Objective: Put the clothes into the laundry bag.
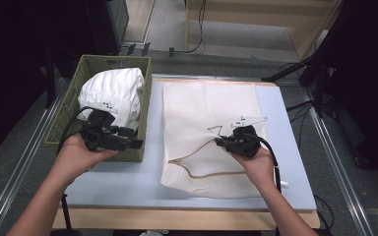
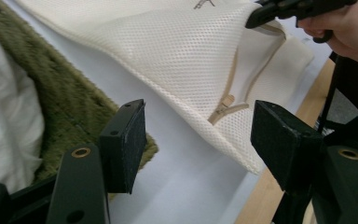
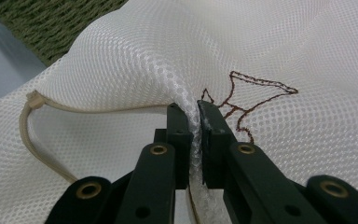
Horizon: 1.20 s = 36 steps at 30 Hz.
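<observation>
Two layers of thin mesh make up the laundry bag (image 1: 211, 128), which lies flat on the table (image 1: 128, 182), right of the woven basket (image 1: 69, 105) holding the white bundle (image 1: 113, 93). It looks light, limp and likely to sag, so the zip edge (image 2: 228, 105) seems the firmest hold. The right gripper (image 3: 193, 112) has its fingers pressed together on a fold of mesh beside the stitched mark; the left gripper (image 2: 198, 140) has its fingers spread, holding nothing. The table is smooth and pale; grey floor and cables surround it.

Both grippers matte black, left gripper (image 1: 137, 143), right gripper (image 1: 218, 142); brass-ringed screw holes, flat square pads on fingers (image 2: 125, 140), black cables trailing, forearms bare.
</observation>
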Each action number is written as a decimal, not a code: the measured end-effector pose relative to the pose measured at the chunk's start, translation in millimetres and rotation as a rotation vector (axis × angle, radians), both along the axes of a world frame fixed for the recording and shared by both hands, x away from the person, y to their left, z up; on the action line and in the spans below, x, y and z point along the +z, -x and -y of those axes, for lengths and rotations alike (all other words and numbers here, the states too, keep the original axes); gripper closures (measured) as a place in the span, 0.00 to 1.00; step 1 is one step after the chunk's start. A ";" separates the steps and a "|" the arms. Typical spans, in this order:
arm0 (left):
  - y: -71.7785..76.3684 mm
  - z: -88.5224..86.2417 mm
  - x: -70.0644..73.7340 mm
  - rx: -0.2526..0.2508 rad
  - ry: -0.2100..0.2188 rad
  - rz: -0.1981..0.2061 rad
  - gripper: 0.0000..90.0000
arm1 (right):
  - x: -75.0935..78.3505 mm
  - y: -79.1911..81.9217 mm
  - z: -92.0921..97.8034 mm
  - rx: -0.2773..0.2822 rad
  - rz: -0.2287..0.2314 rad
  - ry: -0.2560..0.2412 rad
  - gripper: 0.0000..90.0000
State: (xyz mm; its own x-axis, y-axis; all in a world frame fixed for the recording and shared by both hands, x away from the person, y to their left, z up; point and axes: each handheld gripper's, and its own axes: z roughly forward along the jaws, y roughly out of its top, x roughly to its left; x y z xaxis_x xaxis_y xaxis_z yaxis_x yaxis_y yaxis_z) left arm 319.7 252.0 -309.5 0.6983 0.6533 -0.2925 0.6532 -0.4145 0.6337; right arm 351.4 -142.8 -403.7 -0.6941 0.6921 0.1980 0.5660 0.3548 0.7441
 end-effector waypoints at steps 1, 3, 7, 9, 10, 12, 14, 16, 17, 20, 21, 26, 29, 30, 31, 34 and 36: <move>-1.8 -2.1 0.5 0.006 -0.005 0.001 0.41 | 0.0 -0.2 0.2 -0.005 -0.002 -0.005 0.94; -7.8 -7.6 0.8 0.033 -0.009 -0.008 0.41 | 0.1 -0.4 0.8 -0.008 -0.007 -0.011 0.94; -15.3 -13.0 0.5 0.062 -0.014 -0.012 0.41 | -0.3 -0.1 0.2 -0.009 -0.007 -0.008 0.94; -19.1 -15.4 0.4 0.068 -0.021 -0.011 0.41 | -0.5 -0.1 -0.1 -0.006 -0.005 -0.004 0.94; -22.6 -17.6 0.7 0.077 -0.026 -0.009 0.41 | -0.5 -0.1 0.1 -0.005 -0.004 -0.003 0.94; -26.7 -20.4 1.2 0.087 -0.036 -0.004 0.41 | -0.5 0.0 -0.1 -0.003 -0.004 -0.001 0.94; -31.7 -24.1 1.3 0.085 -0.042 -0.002 0.41 | -0.5 0.1 -0.1 -0.003 -0.005 -0.002 0.94; -37.5 -28.7 1.1 0.090 -0.058 0.012 0.40 | -0.5 0.0 0.3 -0.005 -0.003 -0.003 0.94; -40.3 -30.9 0.9 0.092 -0.055 0.012 0.40 | -0.3 0.3 0.2 -0.007 -0.005 -0.002 0.94; -48.1 -35.6 0.7 0.113 -0.062 0.012 0.39 | -0.8 0.5 -0.6 -0.001 -0.004 0.005 0.94; -50.9 -37.2 0.7 0.116 -0.063 0.013 0.37 | -1.0 0.5 -1.0 -0.001 -0.004 0.006 0.94; -67.1 -50.5 0.7 0.152 -0.085 0.022 0.32 | -1.2 0.3 -0.8 -0.001 -0.004 0.005 0.94; -74.3 -57.6 0.9 0.180 -0.093 0.023 0.27 | -1.4 0.3 -1.0 -0.001 -0.003 0.008 0.94; -79.7 -63.0 0.1 0.212 -0.086 0.038 0.23 | -1.4 0.5 -1.2 -0.001 -0.006 0.009 0.94; -79.7 -63.0 0.1 0.212 -0.086 0.038 0.21 | -1.6 0.4 -1.3 0.000 -0.005 0.010 0.94; -88.1 -69.4 -2.1 0.223 -0.101 0.045 0.17 | -1.9 0.5 -1.4 -0.003 -0.010 0.009 0.94; -92.9 -73.0 -3.0 0.239 -0.094 0.041 0.15 | -2.4 0.6 -1.4 -0.003 -0.010 0.009 0.94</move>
